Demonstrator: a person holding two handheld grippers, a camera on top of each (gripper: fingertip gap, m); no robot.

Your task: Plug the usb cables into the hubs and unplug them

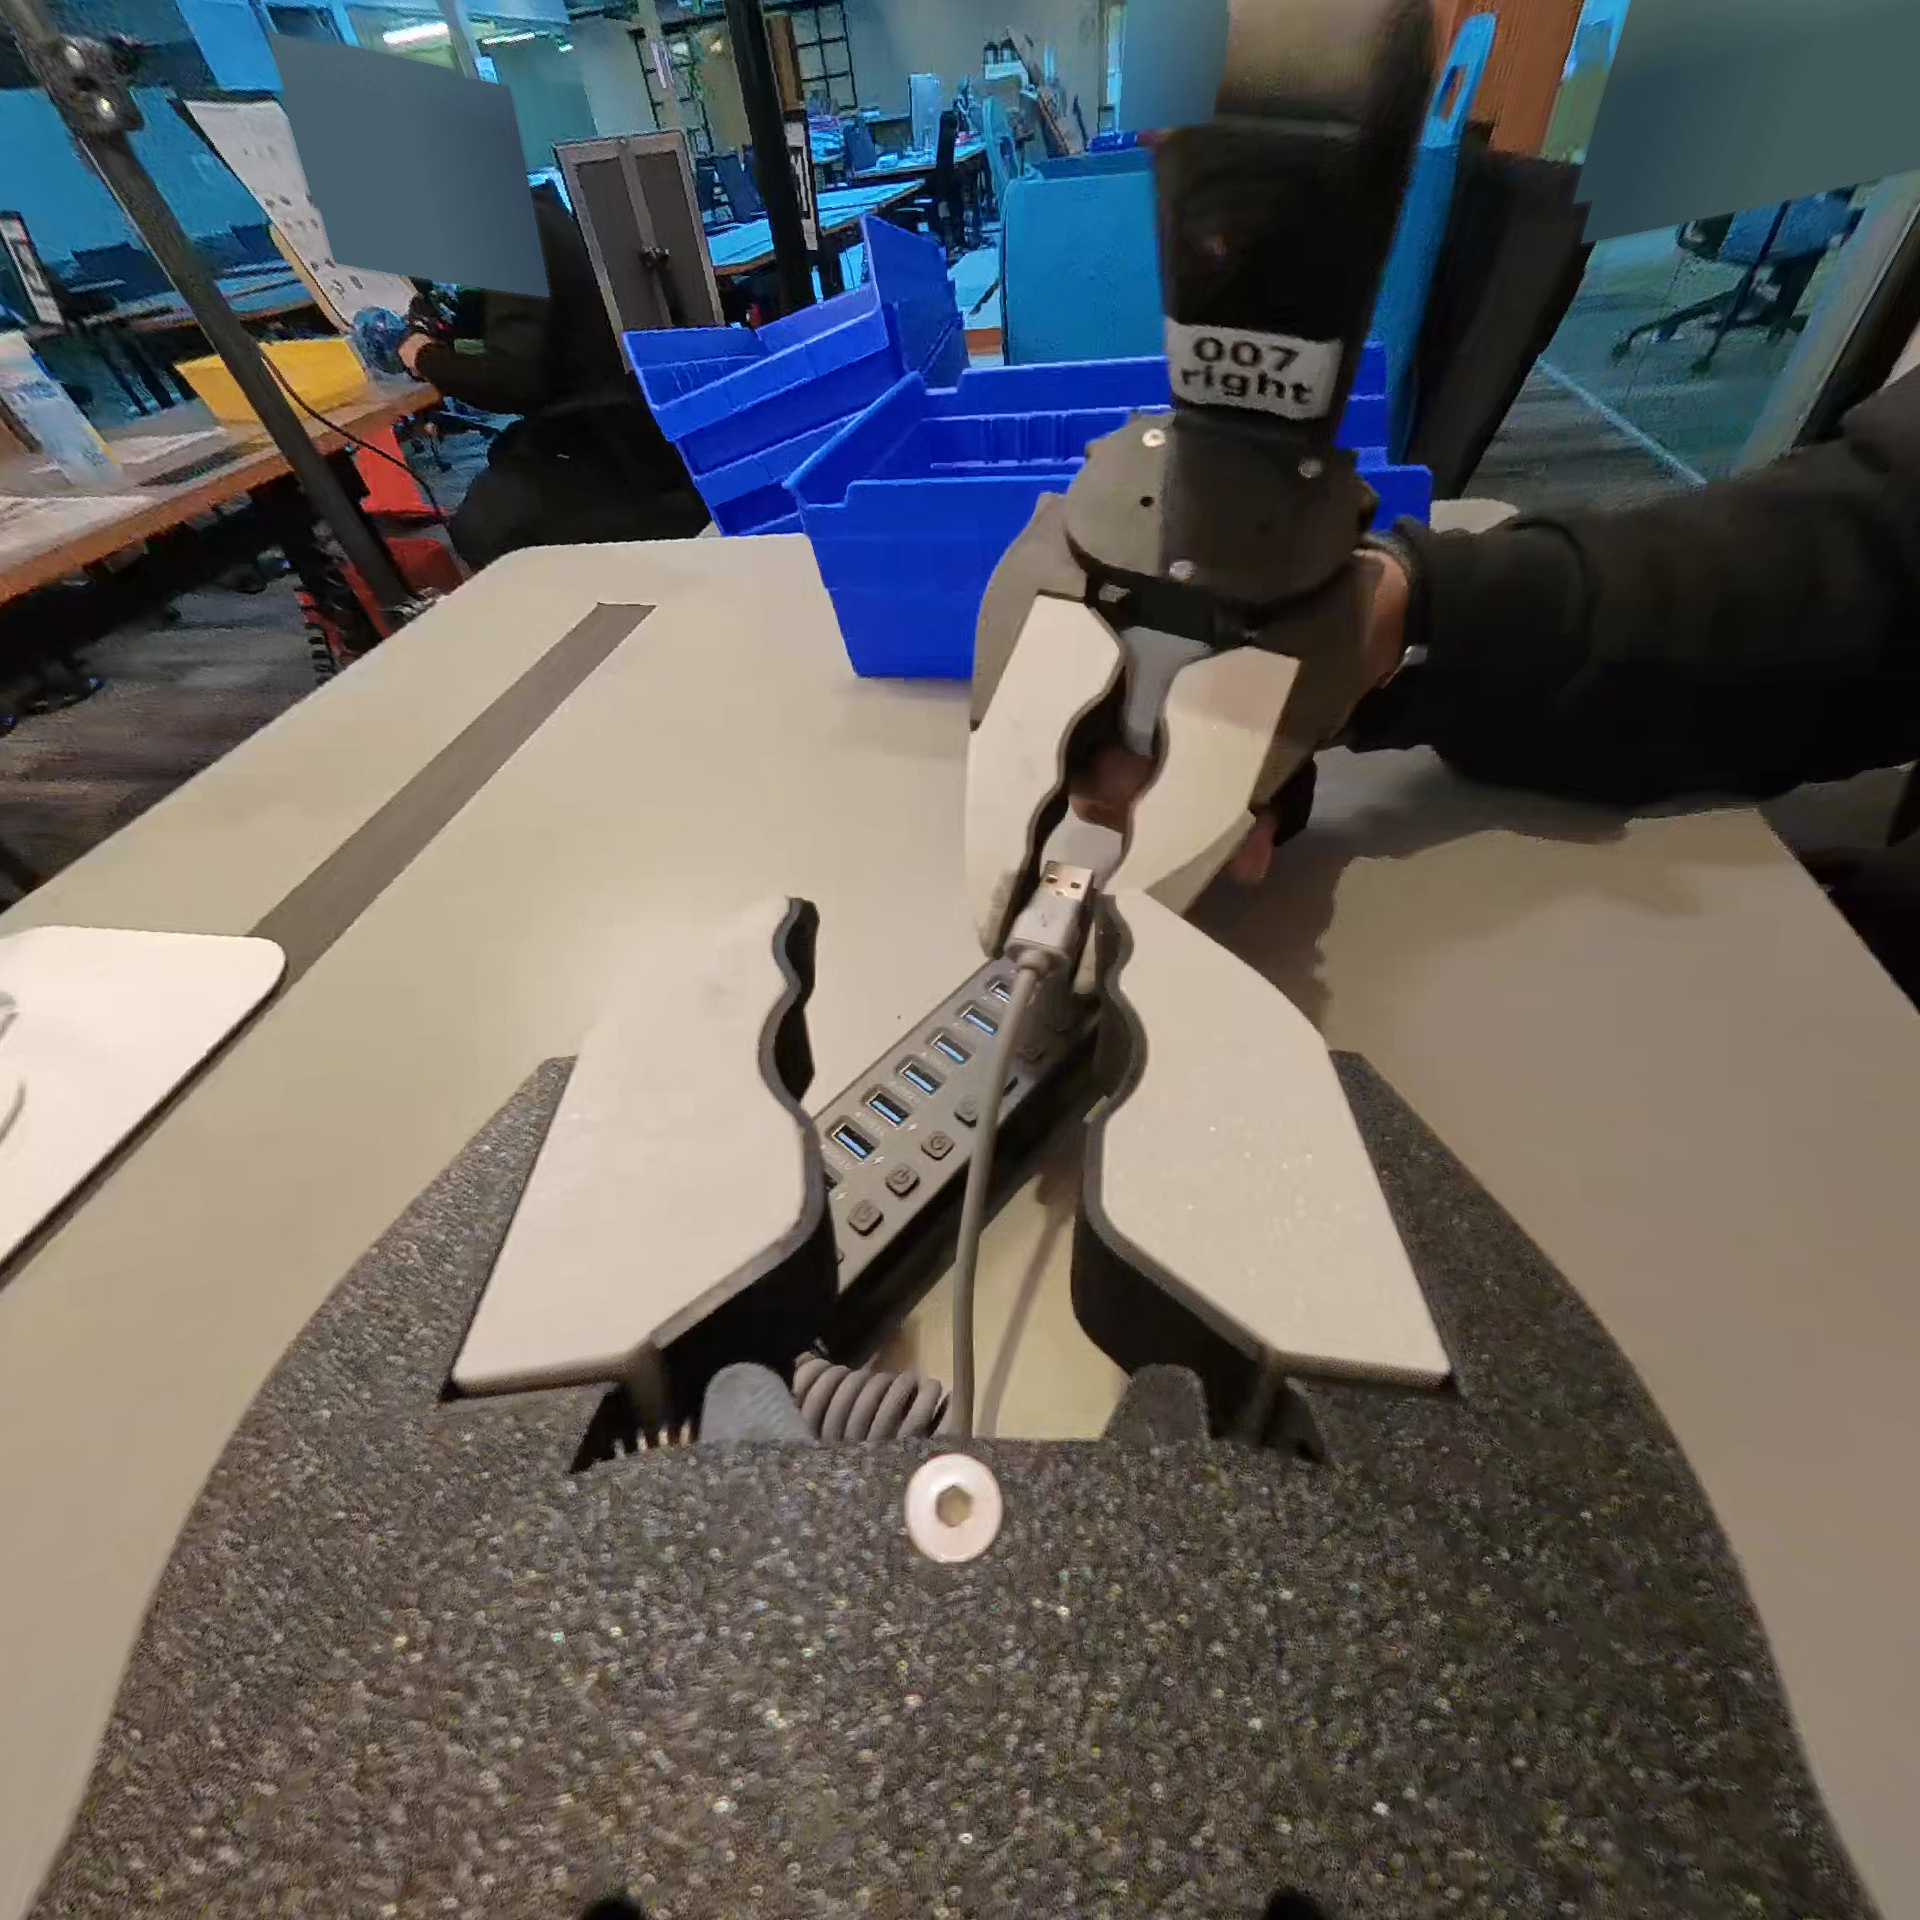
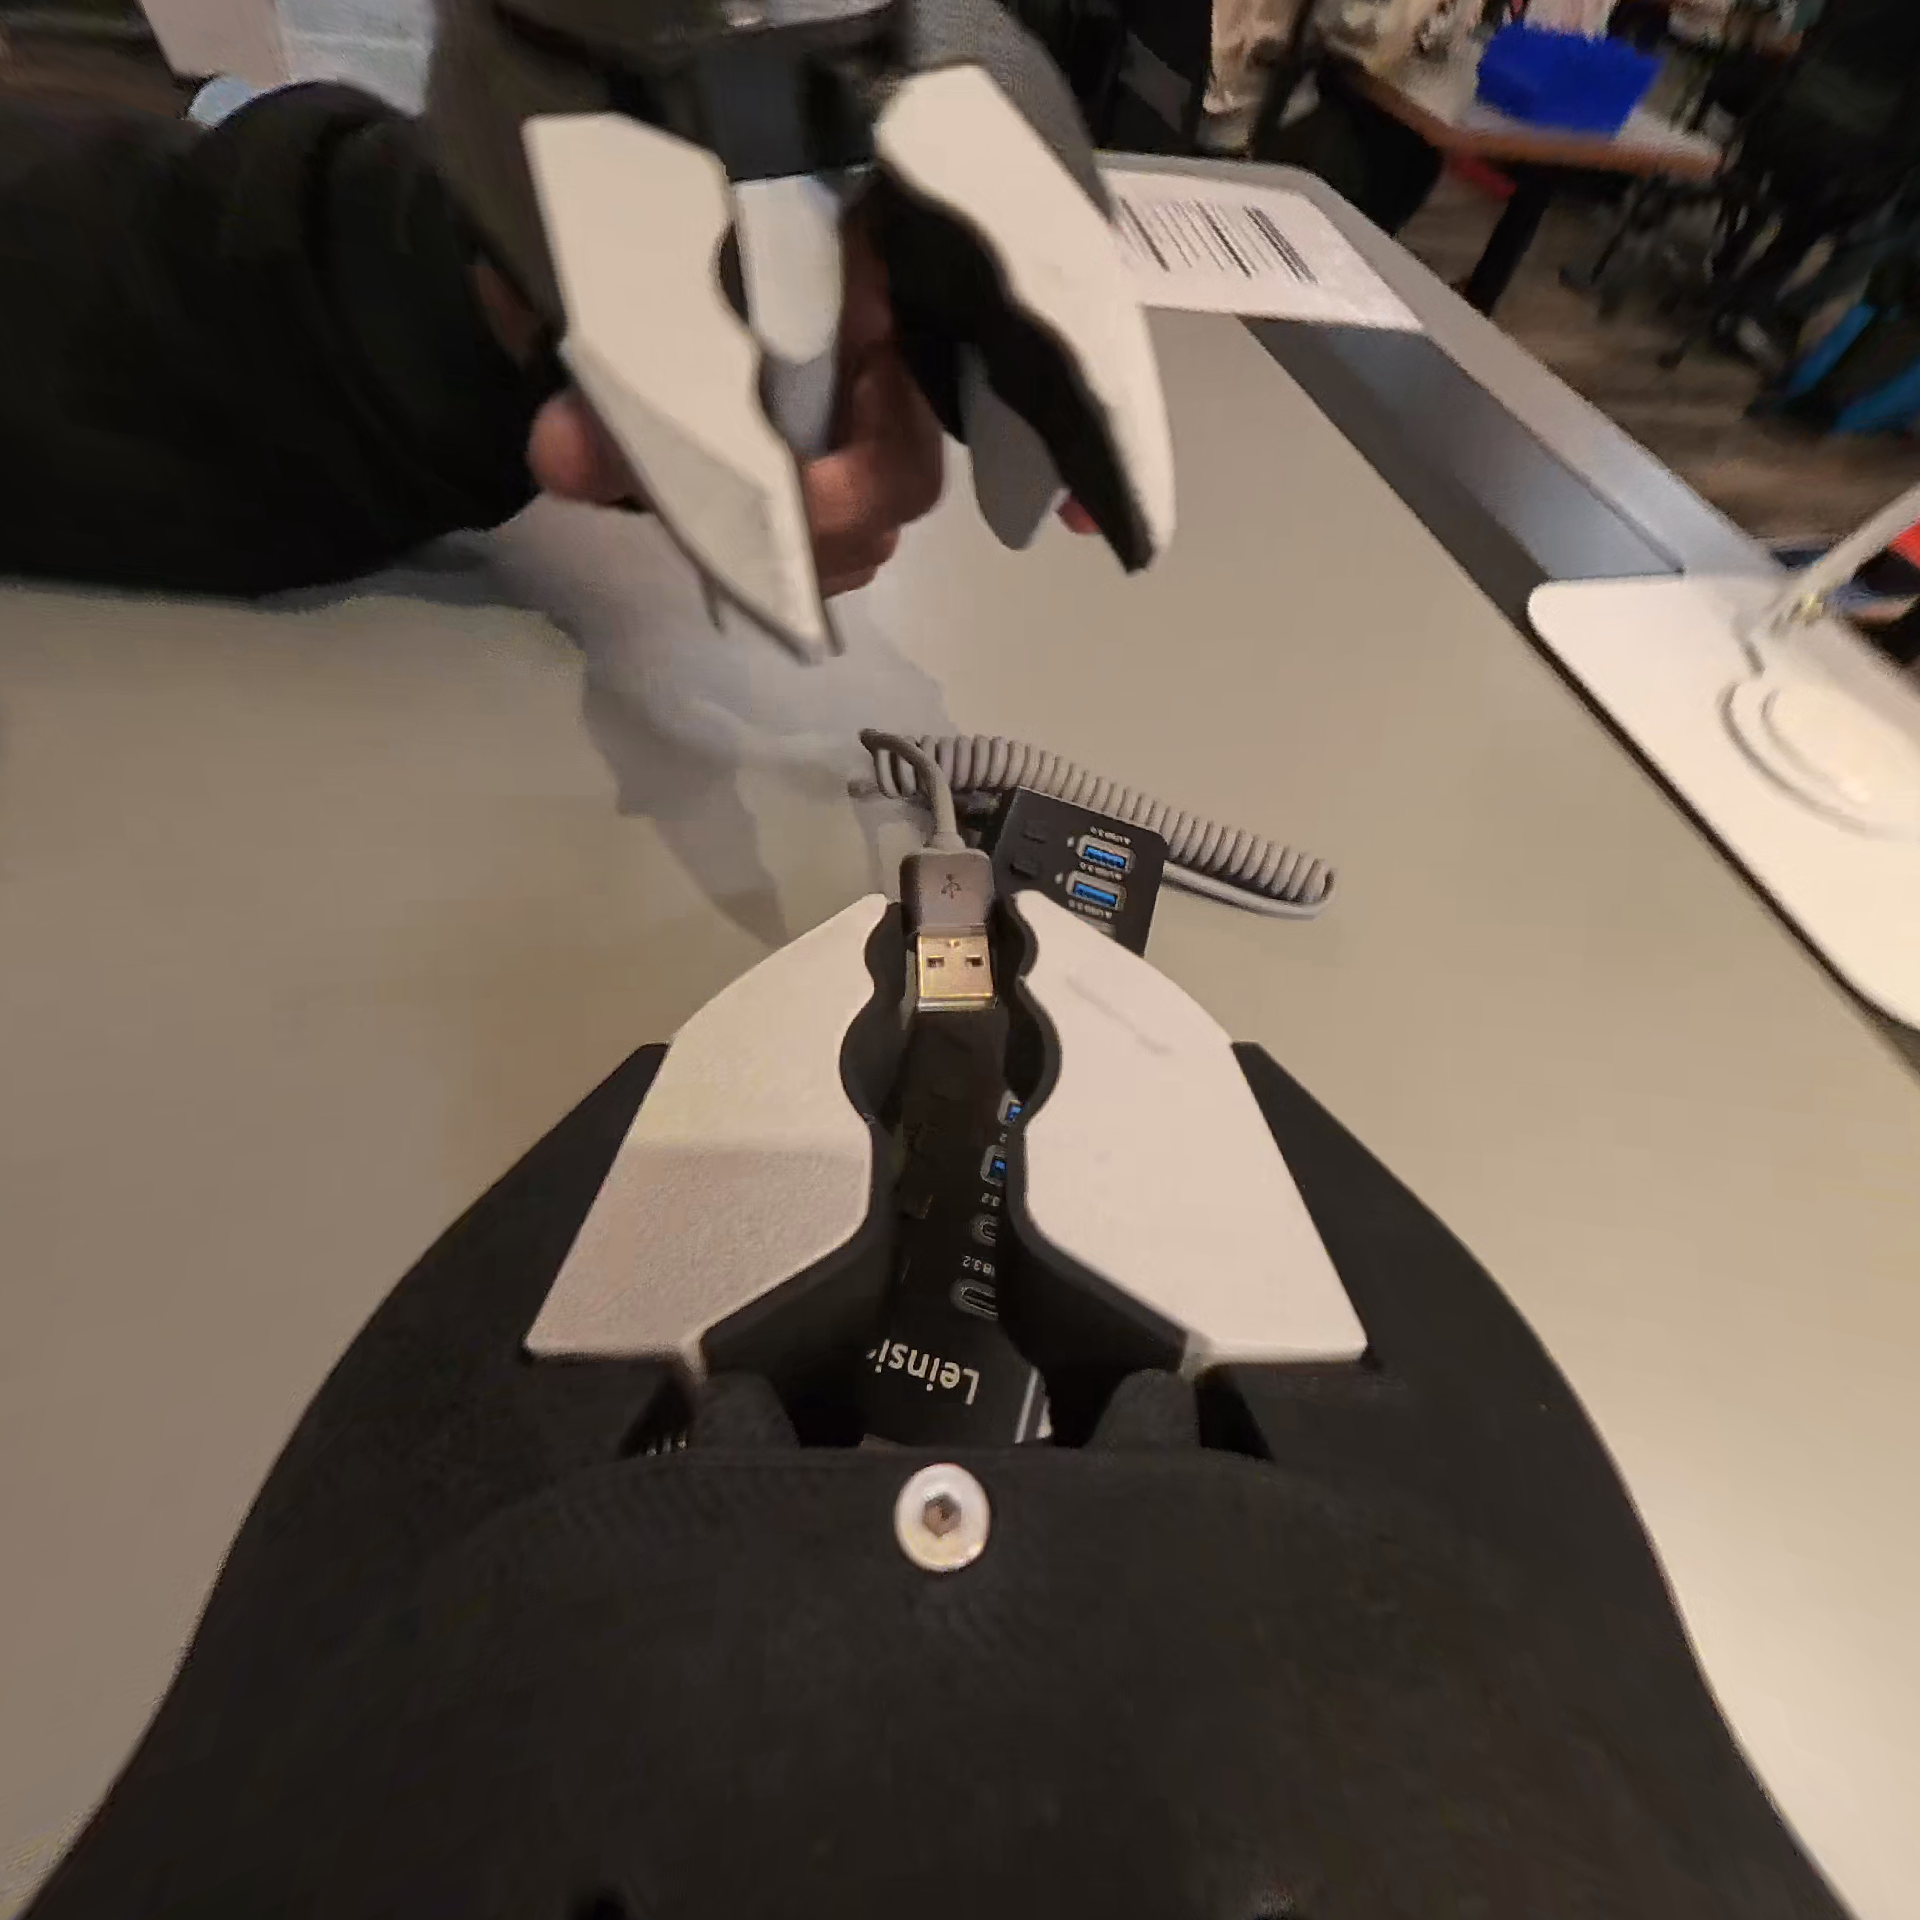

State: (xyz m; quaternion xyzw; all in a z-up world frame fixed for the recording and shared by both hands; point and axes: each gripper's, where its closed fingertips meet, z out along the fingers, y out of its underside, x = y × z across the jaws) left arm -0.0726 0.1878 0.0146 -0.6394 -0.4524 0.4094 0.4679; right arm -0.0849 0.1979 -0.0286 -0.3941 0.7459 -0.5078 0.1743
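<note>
Grey bench with a dark strip running across it. Stacked blue bins at its far edge. White flat base at one side. Printed sheet lying flat.

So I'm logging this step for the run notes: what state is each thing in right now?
USB plug: unplugged, metal end bare, pinched above the hub.
USB hub: flat on the table, visible blue ports empty.
Coiled cable: slack on the table.
Right hand-held gripper: shut on the plug.
Left hand-held gripper: open, holding nothing.
</note>
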